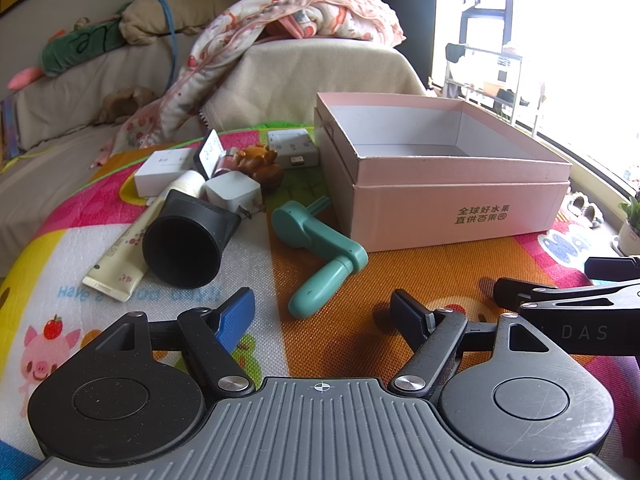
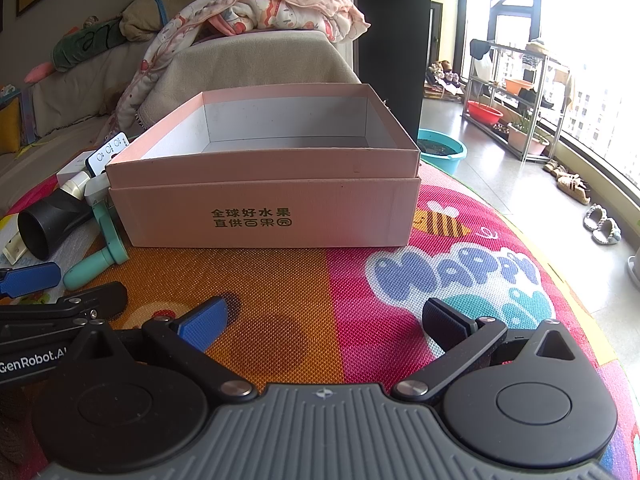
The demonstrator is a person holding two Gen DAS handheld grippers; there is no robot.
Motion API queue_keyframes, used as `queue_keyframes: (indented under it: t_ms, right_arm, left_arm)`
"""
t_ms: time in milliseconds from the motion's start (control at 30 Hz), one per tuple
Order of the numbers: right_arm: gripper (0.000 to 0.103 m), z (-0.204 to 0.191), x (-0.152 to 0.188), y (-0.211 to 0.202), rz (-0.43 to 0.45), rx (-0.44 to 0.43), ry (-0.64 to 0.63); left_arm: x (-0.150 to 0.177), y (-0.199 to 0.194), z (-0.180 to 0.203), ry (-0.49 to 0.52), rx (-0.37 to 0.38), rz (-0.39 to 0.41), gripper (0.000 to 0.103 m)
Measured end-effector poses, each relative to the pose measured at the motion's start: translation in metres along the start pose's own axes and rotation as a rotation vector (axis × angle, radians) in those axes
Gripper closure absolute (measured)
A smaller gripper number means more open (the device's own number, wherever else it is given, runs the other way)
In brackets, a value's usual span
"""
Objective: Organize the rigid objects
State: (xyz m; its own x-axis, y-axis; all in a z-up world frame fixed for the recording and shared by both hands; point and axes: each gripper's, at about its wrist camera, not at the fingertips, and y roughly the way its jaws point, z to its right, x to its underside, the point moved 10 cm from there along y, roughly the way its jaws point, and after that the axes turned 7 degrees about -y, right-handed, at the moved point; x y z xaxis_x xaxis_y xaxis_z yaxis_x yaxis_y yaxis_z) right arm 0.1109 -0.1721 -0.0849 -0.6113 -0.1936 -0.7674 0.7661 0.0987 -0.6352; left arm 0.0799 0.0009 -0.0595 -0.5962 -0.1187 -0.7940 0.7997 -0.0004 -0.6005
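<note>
While both jaws stand wide and hold nothing, left gripper (image 1: 322, 312) faces the green crank handle (image 1: 316, 240) mid-mat (image 1: 400, 280); right gripper (image 2: 324, 320) faces the unfilled pink box (image 2: 264, 208) beside it, ready for sorting.

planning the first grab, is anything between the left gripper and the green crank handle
Nothing visible does. The left gripper is open with bare mat between it and the green crank handle; the black funnel lies off to the side.

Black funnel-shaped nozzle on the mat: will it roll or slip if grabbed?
The black nozzle lies on its side with a round mouth, so a nudge would probably roll it in an arc. It looks like rigid, smooth plastic; its taper may let it slide out of the jaws. Probably light, being hollow.
</note>
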Motion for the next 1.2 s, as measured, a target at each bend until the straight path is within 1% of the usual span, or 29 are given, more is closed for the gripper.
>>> queue_keyframes:
  t_ms: [700,767,833,867,900,933,1000,1033,1067,1100,1200]
  right_arm:
    - [0.000,0.003,0.001,-0.002,0.001,0.008,-0.009]
    - [0.000,0.005,0.002,-0.003,0.000,0.007,-0.008]
    - [0.000,0.003,0.001,-0.001,-0.001,0.000,0.000]
    - [0.000,0.001,0.000,0.000,-0.001,-0.002,0.002]
    - [0.000,0.001,0.000,-0.001,-0.002,-0.004,0.004]
    - [0.000,0.001,0.000,0.000,-0.007,-0.008,0.000]
    - [0.000,0.000,-0.002,0.001,-0.043,-0.037,-0.030]
    - [0.000,0.001,-0.003,0.002,-0.057,-0.054,-0.036]
    - [0.000,0.001,-0.003,0.002,-0.062,-0.060,-0.042]
    - [0.000,0.000,-0.004,0.003,-0.066,-0.061,-0.056]
    - [0.000,0.000,-0.004,0.004,-0.068,-0.063,-0.060]
  left_arm:
    - [0.000,-0.001,0.001,0.018,-0.012,0.003,0.023]
    - [0.000,-0.001,0.000,0.008,0.003,0.007,0.026]
    - [-0.002,-0.005,-0.001,-0.020,0.048,0.017,0.030]
    - [-0.003,-0.011,-0.003,-0.038,0.077,0.032,0.030]
    - [-0.006,-0.017,-0.005,-0.044,0.088,0.059,0.031]
    - [-0.012,-0.027,-0.009,-0.043,0.083,0.112,0.031]
    - [-0.028,-0.048,-0.021,-0.017,0.036,0.227,0.031]
    - [-0.035,-0.055,-0.027,-0.006,0.017,0.264,0.031]
    - [-0.046,-0.059,-0.034,0.012,0.001,0.285,0.031]
    - [-0.055,-0.056,-0.040,0.024,-0.008,0.271,0.030]
    - [-0.067,-0.033,-0.056,-0.007,-0.017,0.164,0.030]
